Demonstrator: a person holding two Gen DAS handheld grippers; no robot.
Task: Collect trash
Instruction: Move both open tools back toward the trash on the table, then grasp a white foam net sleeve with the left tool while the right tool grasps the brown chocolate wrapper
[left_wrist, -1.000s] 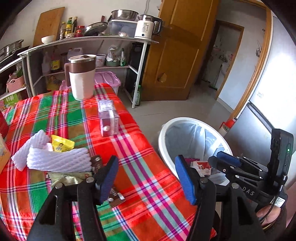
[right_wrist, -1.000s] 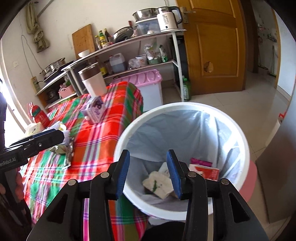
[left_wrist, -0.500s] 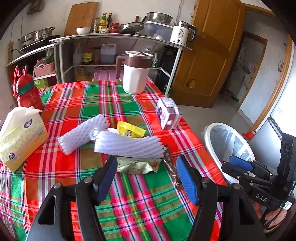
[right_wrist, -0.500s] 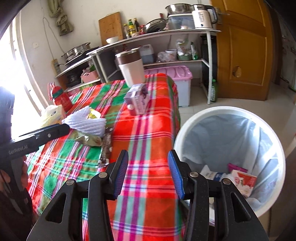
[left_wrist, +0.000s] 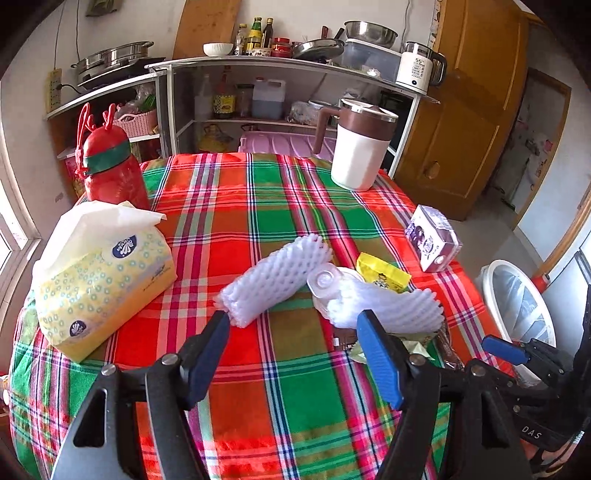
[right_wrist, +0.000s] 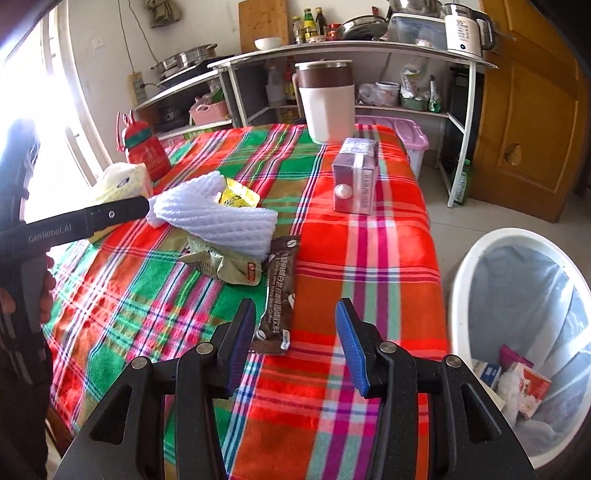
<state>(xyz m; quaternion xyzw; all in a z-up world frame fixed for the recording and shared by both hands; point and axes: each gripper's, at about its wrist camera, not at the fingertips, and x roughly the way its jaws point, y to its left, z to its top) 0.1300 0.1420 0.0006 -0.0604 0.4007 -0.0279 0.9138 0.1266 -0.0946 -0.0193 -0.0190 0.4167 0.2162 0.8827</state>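
Left wrist view showed the tabletop (left_wrist: 236, 206) under a red-and-green plaid cloth, the white plastic bin (right_wrist: 461, 280) with its grey liner standing on the floor beside it, likely close by for short drops. Trash lay clustered mid-table: two white foam fruit nets (left_wrist: 275, 280), a crumpled green wrapper (right_wrist: 221, 264), a brown coffee sachet (right_wrist: 279, 295), a small yellow packet (left_wrist: 382, 275). The left tongs (left_wrist: 291, 347), empty, had just been widening before the nets; the right tongs (right_wrist: 291, 341) stood half open, empty, over the sachet.
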